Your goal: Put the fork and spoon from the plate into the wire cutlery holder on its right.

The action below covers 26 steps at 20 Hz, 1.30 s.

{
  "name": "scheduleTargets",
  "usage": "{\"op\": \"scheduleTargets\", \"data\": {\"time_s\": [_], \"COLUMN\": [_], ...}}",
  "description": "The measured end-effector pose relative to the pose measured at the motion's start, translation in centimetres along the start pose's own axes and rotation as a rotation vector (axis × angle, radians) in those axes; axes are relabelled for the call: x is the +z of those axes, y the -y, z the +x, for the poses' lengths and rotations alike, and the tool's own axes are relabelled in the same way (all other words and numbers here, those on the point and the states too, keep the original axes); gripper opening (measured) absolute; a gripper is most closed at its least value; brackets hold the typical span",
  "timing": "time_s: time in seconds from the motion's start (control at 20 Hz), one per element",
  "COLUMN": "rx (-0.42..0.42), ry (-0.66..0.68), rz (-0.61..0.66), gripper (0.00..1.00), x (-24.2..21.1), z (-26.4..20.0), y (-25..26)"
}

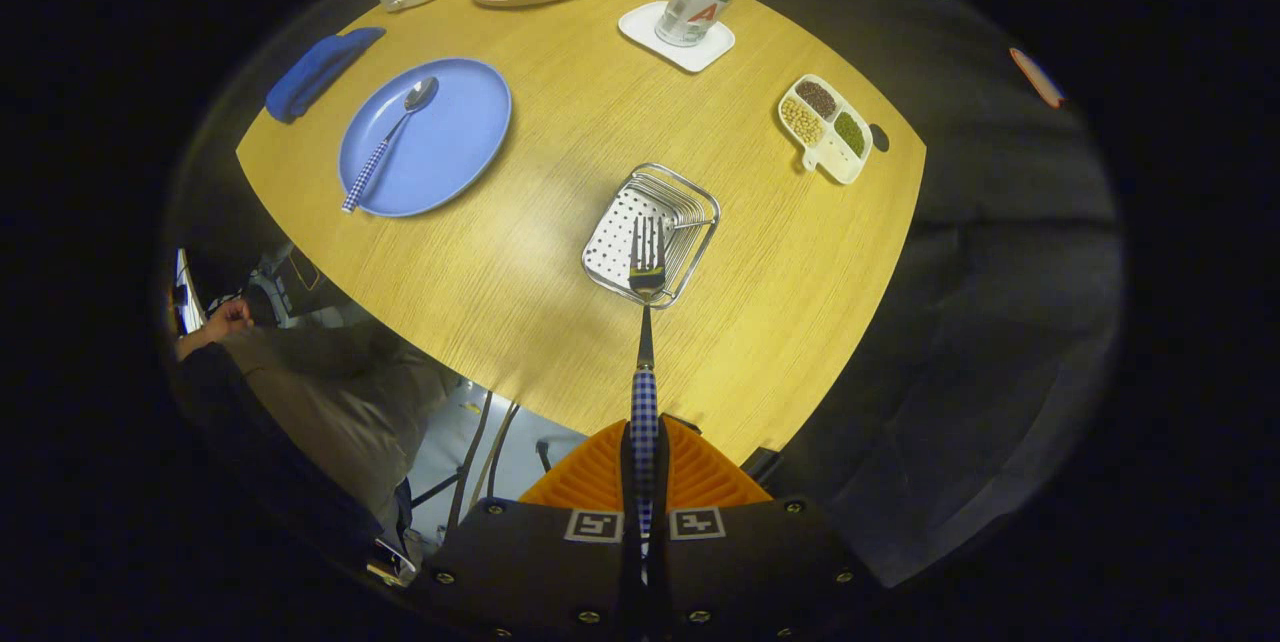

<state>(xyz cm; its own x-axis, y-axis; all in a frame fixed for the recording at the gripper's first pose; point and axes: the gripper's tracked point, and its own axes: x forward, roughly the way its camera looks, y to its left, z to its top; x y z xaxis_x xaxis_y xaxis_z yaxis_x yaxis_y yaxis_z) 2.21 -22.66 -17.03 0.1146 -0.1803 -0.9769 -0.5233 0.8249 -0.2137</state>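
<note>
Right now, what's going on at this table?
A person's handheld gripper is shut on the checked handle of a fork, holding it out with the tines over the wire cutlery holder. The spoon lies on the blue plate, not yet picked up. The fork has not been let go.

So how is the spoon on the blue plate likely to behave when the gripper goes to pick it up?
The spoon looks like rigid metal, so it should stay stiff. Its thin handle lies flat on the smooth blue plate, so it may slide or be hard to get under. Gripped at the handle end, as the gripper now holds the fork, the bowl end may sag.
</note>
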Motion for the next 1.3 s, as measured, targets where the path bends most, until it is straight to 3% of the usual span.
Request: {"op": "scheduleTargets", "data": {"time_s": [0.35,0.9,1.15,1.2,1.3], "rx": [0.076,0.155,0.167,0.163,0.154], "ry": [-0.136,-0.233,-0.2,-0.184,-0.158], "rz": [0.032,0.073,0.104,0.116,0.14], "gripper": [0.03,0.03,0.11,0.16,0.38], "x": [2.7,5.9,6.8,7.0,6.9], "z": [2.8,5.9,6.0,5.7,5.4], "y": [1.6,1.1,1.6,1.9,2.4]}}
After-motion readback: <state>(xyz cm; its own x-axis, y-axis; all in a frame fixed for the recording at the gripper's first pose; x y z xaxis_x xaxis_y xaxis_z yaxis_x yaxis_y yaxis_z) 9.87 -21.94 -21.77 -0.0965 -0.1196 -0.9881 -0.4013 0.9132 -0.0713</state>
